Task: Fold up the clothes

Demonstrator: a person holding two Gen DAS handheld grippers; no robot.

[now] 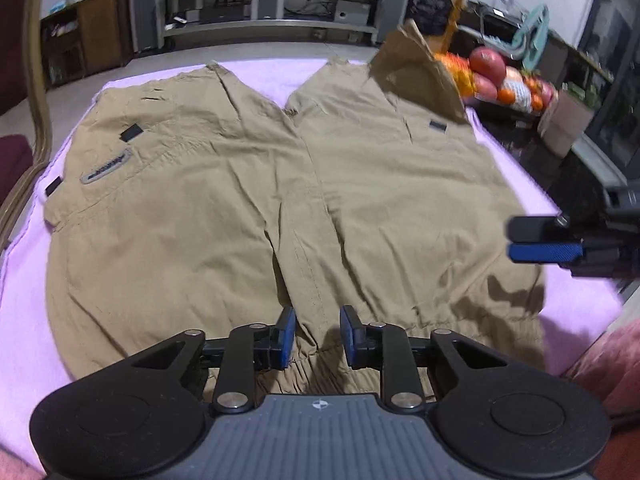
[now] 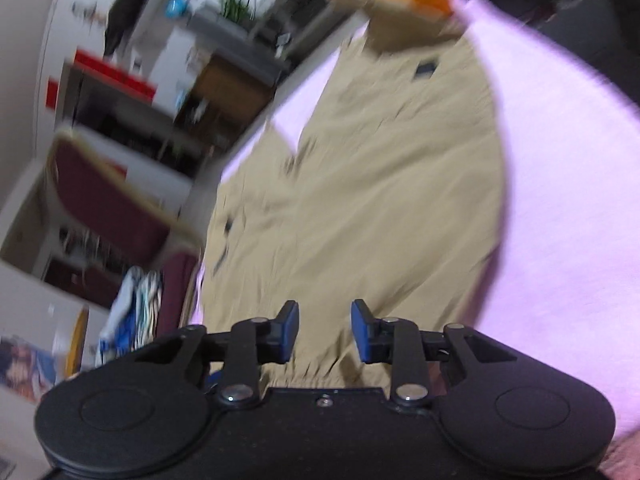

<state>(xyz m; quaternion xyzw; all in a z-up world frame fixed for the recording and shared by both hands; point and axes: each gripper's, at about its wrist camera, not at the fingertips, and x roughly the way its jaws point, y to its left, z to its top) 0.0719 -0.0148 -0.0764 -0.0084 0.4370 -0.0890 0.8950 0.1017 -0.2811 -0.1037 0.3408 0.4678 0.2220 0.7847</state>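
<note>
Left claw (image 1: 317,330) nearest, jaws spread, empty, above near waistband. Shorts (image 1: 256,184) flat on pink cloth (image 1: 24,264) over counter, legs pointing far, likely laid out for first fold. Right claw (image 2: 325,326) spread, empty, over right waist edge.

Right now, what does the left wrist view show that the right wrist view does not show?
Only the left wrist view shows the right gripper from the side, the pile of fruit, and the grey pocket patch on the shorts.
Only the right wrist view, which is blurred, shows the dark red chair and the striped cloth beside the table.
Both show the khaki shorts spread flat on the pink cloth, with empty jaws above the waistband.
</note>
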